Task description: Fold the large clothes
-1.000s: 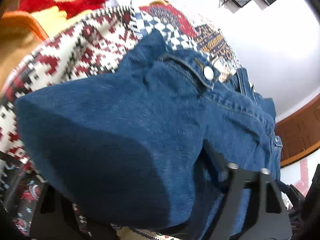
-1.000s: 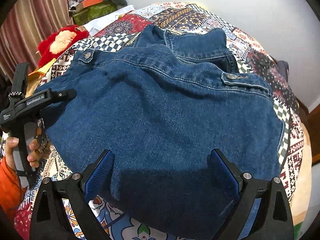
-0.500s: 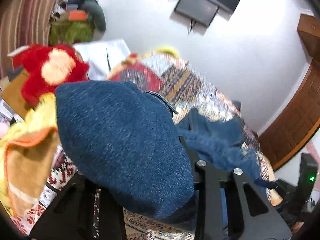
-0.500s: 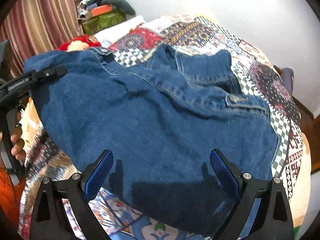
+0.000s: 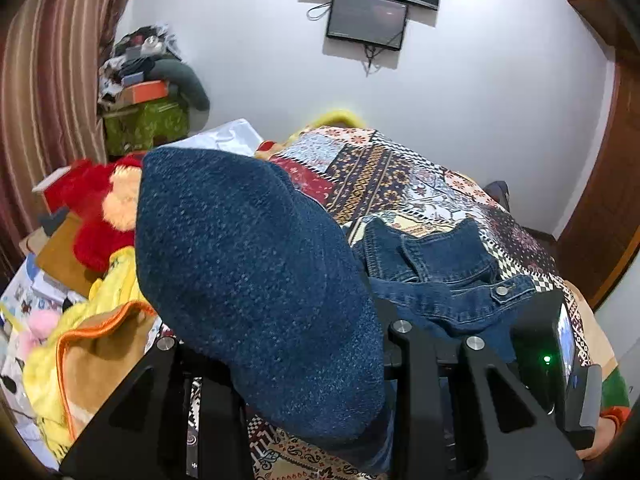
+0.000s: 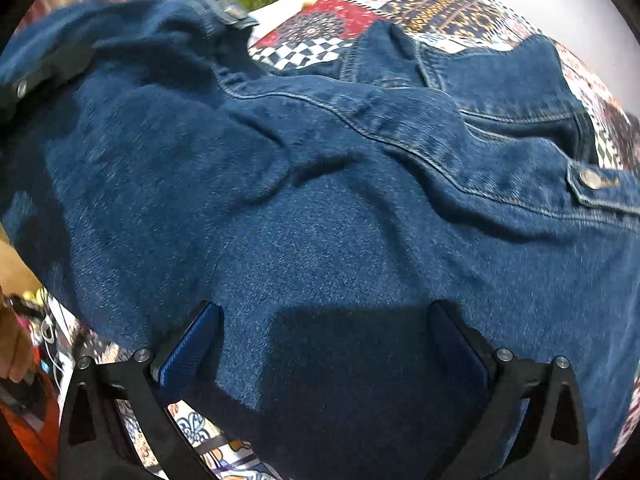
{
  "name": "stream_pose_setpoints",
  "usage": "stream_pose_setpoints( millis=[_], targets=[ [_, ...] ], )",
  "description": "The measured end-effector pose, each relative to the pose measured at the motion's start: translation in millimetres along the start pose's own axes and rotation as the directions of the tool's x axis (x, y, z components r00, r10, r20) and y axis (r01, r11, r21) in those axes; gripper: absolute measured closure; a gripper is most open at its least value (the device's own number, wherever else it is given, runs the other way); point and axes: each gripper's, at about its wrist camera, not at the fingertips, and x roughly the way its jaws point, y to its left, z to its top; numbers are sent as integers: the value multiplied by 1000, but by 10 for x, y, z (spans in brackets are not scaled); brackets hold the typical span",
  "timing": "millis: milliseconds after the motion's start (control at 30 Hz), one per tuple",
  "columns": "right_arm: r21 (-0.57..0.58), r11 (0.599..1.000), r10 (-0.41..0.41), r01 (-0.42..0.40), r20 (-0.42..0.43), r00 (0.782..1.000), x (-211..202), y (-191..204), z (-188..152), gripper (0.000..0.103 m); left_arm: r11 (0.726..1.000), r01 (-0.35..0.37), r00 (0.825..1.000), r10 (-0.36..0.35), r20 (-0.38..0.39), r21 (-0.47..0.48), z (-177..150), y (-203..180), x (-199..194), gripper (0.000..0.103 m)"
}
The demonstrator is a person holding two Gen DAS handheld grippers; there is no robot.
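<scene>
While the left wrist view looks out across the room, the right wrist view looks down close onto cloth. One denim jacket (image 6: pixel 340 208) lies on a bed covered by a patchwork quilt (image 5: pixel 400 172), and it is the only garment being handled.

In the left view, the left tool (image 5: pixel 288 360) is clamped on a bulging fold of the denim jacket (image 5: pixel 256 280), which rises up between its two black fingers and hides their tips. Ahead and to the right of this tool, the rest of the jacket rests on the quilt with one metal button showing. Only this view shows one wall screen (image 5: pixel 366 20), one red plush toy (image 5: pixel 96 216) to the left, a yellow and tan blanket (image 5: pixel 92 344) below it, and the body of the other gripper at the far right with a green light.

In the right view, the right tool (image 6: pixel 324 344) has its jaws spread wide and just widened further; its two blue pads (image 6: pixel 188 348) stand apart over the denim without pinching it. The jacket fills the view ahead of this tool. Two metal buttons show here, one far right, one upper left. At the left edge a person's hand (image 6: pixel 16 344) appears.
</scene>
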Motion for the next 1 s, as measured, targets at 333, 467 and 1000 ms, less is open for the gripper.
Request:
stream_pose_setpoints(
  millis=[333,467,1000],
  targets=[
    [224,972,45,-65,91,995,-998,-777,-371,0,983,69,992,-86,90,172,272,-757,-201,70],
    [324,945,-18,-37,166,986,-1478,-1081,-741,0,970,134,982,-157,103,202,361,-1141,-243,71],
    [530,835,-299,147,213,930,-2569,-1642,-1977,0,774,395,919,-329,-219,494,-554,-2639,27,71]
  ],
)
